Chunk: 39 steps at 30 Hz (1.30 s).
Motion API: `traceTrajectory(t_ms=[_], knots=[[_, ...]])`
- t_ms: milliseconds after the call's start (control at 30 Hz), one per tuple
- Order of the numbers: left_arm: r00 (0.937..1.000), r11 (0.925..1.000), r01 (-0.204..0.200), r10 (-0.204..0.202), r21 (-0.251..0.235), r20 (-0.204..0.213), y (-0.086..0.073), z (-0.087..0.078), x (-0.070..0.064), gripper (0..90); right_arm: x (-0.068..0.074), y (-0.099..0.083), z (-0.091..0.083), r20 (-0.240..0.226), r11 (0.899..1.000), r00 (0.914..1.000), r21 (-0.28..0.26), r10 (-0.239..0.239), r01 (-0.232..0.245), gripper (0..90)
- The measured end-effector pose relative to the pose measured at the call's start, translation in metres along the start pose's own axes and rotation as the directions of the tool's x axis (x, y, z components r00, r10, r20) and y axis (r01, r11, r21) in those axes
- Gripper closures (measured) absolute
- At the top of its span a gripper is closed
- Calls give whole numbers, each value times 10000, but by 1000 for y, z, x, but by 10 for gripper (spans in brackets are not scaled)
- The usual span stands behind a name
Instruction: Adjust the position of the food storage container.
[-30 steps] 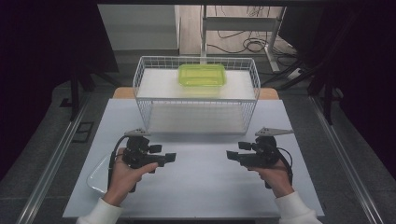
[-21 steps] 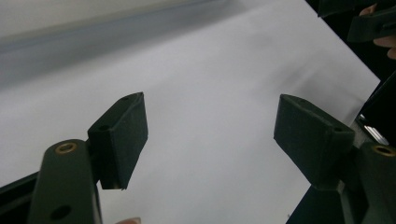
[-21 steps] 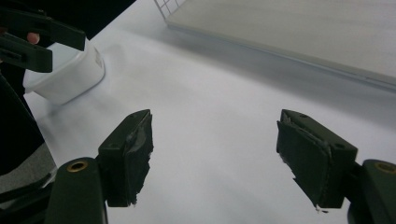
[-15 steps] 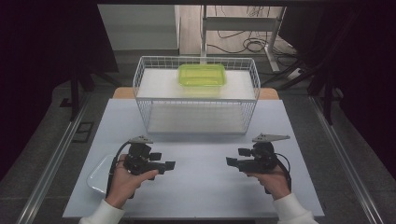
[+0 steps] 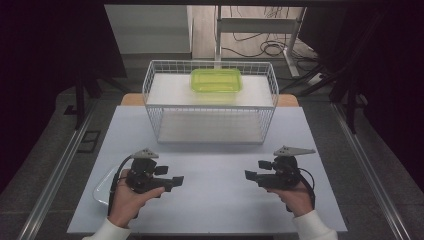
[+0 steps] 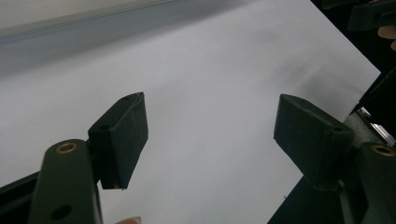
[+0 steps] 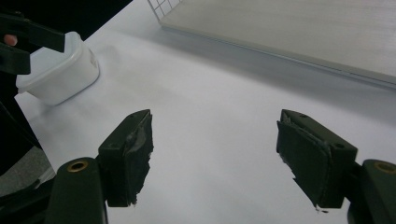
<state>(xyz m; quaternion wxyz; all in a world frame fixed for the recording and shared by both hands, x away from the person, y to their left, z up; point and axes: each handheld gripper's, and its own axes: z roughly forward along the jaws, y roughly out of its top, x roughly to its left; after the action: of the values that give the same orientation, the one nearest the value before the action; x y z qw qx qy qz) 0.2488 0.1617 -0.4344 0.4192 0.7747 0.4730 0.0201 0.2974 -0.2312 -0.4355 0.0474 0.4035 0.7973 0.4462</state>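
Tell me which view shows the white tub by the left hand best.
The right gripper view: the white tub sits open to sight on the table, rounded side and rim clear, with only its left edge behind the left tool. In the high view the tub is mostly hidden by the left hand.

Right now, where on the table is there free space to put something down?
The widest bare patch of the table lies between the left gripper and the right gripper, reaching forward to the wire basket. It is crowded at the near left edge, where a clear container sits beside the left hand.
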Motion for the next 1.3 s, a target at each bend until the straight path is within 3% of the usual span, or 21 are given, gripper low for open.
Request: traceTrajectory(t_ms=[267, 667, 867, 967, 1067, 1300], knots=[[9999, 10000, -25, 25, -14, -157, -4, -19, 7, 246, -3, -2, 3, 25, 9999, 10000, 104, 48, -48, 269], [9934, 9970, 705, -732, -327, -881, -25, -63, 39, 249, -3, -5, 4, 202, 9997, 9998, 243, 35, -40, 269], [9835, 9920, 1205, -1244, -373, -1312, -38, -81, 59, 274, -5, -6, 8, 270, 9992, 9996, 391, -31, 20, 269], [9816, 9911, 1271, -1315, -405, -1386, -44, -89, 63, 308, -5, -7, 8, 240, 9992, 9997, 397, -20, 11, 269], [9758, 9895, 1393, -1437, -381, -1648, -49, -95, 69, 327, -6, -7, 8, 267, 9992, 9996, 398, -12, 2, 269], [9529, 9836, 1768, -1801, -353, -2441, -64, -104, 86, 473, -7, -8, 9, 309, 9990, 9995, 457, -22, 8, 269]])
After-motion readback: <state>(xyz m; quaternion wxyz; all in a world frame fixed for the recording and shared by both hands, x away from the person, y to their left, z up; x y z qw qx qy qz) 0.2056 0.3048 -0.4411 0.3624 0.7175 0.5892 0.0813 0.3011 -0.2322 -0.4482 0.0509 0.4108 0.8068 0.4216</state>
